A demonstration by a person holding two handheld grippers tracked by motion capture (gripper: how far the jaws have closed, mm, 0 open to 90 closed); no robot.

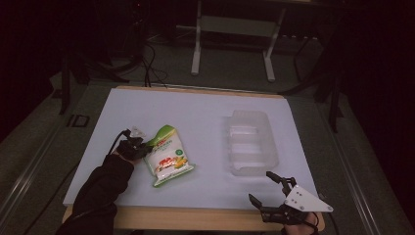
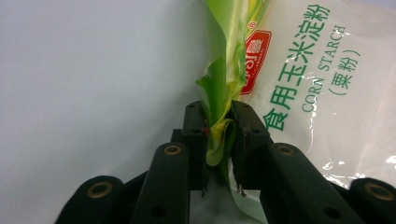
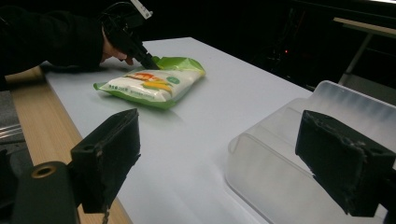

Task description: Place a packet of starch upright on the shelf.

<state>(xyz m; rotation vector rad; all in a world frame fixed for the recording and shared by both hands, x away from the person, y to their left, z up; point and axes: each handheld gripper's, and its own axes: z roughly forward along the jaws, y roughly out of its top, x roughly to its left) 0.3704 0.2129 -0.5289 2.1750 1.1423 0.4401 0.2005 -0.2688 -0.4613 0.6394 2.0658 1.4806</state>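
Observation:
A white and green bag of corn starch [image 1: 168,155] lies flat on the white table top, left of the middle. My left gripper [image 1: 145,145] sits at the bag's left edge, shut on its green side seam [image 2: 219,116]; the two pads pinch the crumpled film between them. The same grip on the bag [image 3: 152,84] is seen from afar in the right gripper view. My right gripper [image 1: 263,188] rests near the table's front right edge, jaws wide open with nothing between them, just in front of a clear plastic tray [image 1: 250,142].
The clear tray [image 3: 299,154] stands right of the middle and holds nothing. A wooden strip [image 1: 195,218] runs along the table's front edge. Dark stands and cables fill the floor behind the table.

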